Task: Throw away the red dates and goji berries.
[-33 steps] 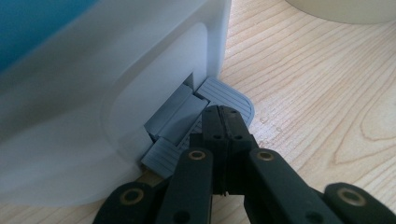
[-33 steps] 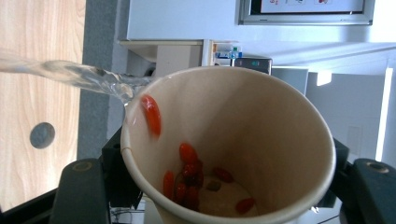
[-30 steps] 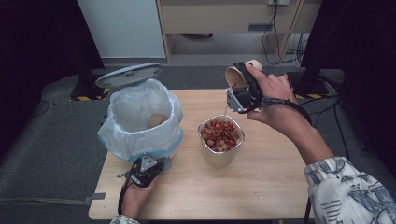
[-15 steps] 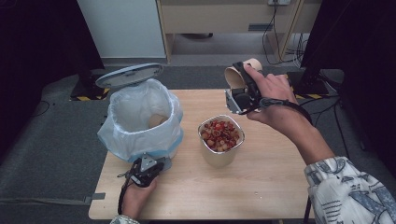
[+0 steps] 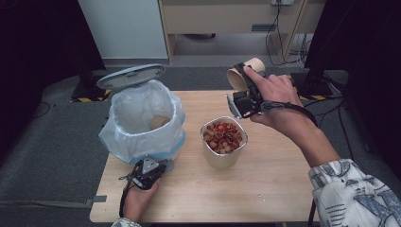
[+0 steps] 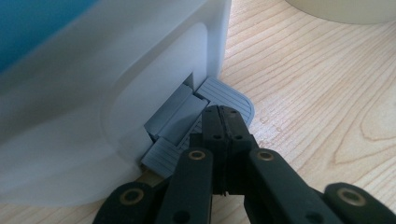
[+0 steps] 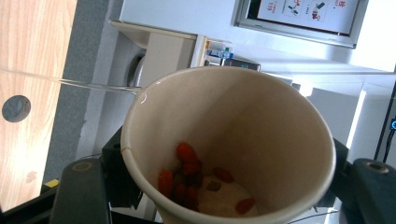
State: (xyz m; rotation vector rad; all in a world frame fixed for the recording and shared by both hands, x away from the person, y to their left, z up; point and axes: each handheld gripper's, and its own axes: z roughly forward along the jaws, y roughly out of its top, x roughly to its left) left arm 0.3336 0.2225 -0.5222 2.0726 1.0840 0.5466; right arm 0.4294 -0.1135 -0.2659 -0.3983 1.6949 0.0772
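Holding red bits, the tan paper cup sits clamped in the right gripper; left gripper together.

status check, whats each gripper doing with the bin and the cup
Left gripper shut, tips down on the bin pedal; lid up. Right gripper shut on paper cup, tipped, some red bits inside. Full cup stands between it and the bin.

Left claw: we find it low at the counter's near edge, jaws fully closed together, empty.
Right claw: we see it raised, tilted, jaws clamped on what it carries.
Right forearm: extended from lower right.
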